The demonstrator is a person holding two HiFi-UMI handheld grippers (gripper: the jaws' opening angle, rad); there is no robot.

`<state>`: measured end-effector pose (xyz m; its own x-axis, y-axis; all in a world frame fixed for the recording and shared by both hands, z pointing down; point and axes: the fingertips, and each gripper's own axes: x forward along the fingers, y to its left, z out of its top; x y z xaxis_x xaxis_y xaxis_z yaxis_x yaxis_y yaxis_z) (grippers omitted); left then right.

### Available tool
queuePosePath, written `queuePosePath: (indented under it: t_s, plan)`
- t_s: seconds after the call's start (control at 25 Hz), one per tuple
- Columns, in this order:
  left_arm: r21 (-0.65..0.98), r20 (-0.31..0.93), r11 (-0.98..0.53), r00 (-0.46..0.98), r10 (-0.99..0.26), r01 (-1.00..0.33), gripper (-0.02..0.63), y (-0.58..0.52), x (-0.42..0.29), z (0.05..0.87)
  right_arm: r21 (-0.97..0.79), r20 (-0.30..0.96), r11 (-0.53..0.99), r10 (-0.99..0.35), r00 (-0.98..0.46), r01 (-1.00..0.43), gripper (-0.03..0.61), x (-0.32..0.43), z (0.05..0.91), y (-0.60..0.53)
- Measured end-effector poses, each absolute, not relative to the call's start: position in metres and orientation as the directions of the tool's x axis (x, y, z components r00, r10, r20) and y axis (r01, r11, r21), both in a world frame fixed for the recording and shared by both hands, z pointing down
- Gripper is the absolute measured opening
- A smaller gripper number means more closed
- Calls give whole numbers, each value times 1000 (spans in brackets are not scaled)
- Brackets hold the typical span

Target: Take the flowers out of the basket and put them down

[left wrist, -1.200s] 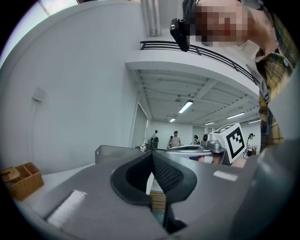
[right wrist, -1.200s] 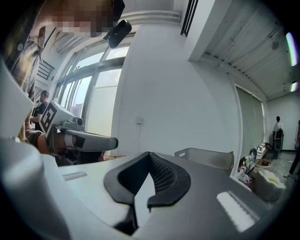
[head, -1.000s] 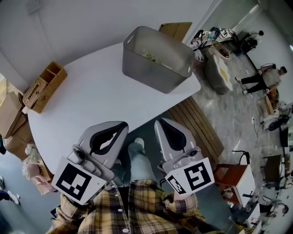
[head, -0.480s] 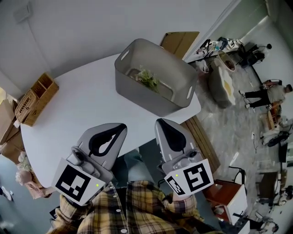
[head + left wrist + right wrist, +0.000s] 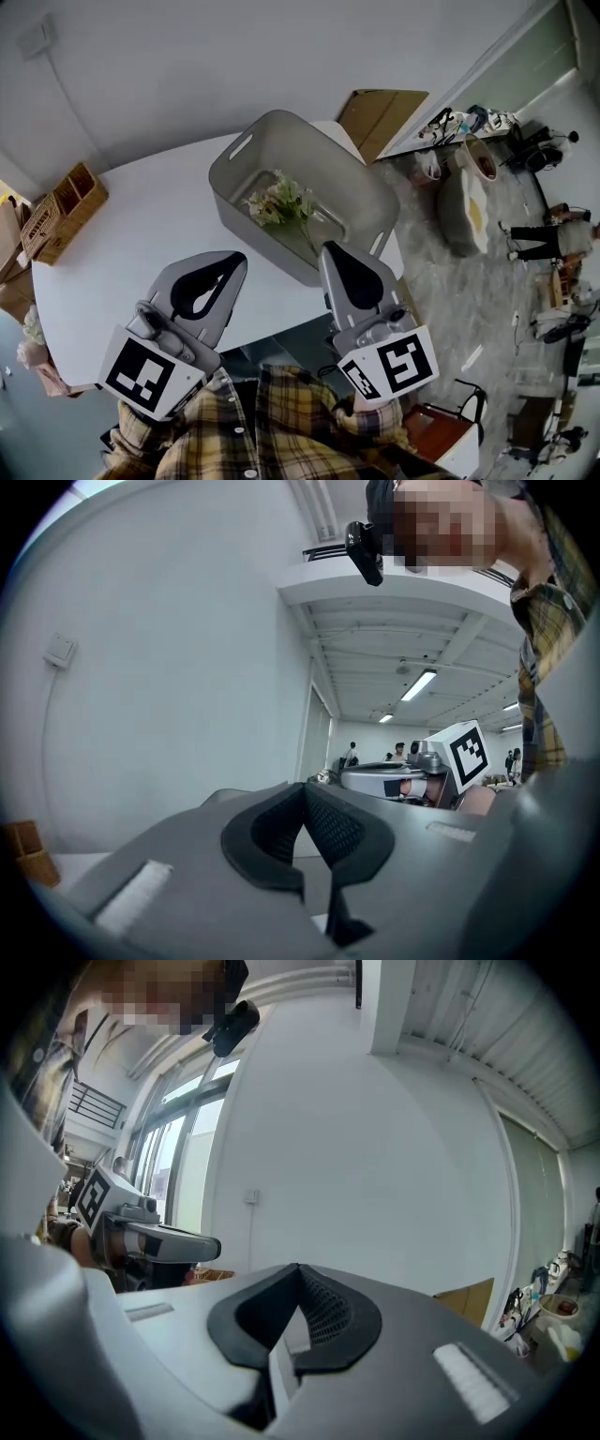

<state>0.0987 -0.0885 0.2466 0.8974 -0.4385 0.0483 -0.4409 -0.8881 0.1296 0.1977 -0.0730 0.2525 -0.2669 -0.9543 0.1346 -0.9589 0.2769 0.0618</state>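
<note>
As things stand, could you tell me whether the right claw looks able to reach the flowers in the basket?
Probably yes: the basket is open on top, the flowers lie uncovered, and the right claw sits by its near wall. It is shut, so it must open first.

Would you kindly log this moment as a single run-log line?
stage: pre-grasp | left gripper: shut, empty | right gripper: shut, empty | white flowers: in grey plastic basket on white table

The white, smooth-topped table with a rounded edge point(image 5: 141, 234) bears a grey rectangular plastic basket with slotted handles point(image 5: 349, 187), which stands upright on it close to the table's right-hand edge, while the bare white top spreads out to the left of the basket and in front of it.
</note>
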Motion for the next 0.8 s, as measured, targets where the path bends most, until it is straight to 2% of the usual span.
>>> queuePosePath:
  t_s: [0.44,0.8]
  plan:
    - [117,57,-809,817,-573,-576,12,-116,134,247,45,170,395,-908,-382,-918,6,256,259,-115]
    - [119,61,-794,802,-594,-597,12,-120,132,245,44,190,421,-894,-407,-906,6,260,262,-130]
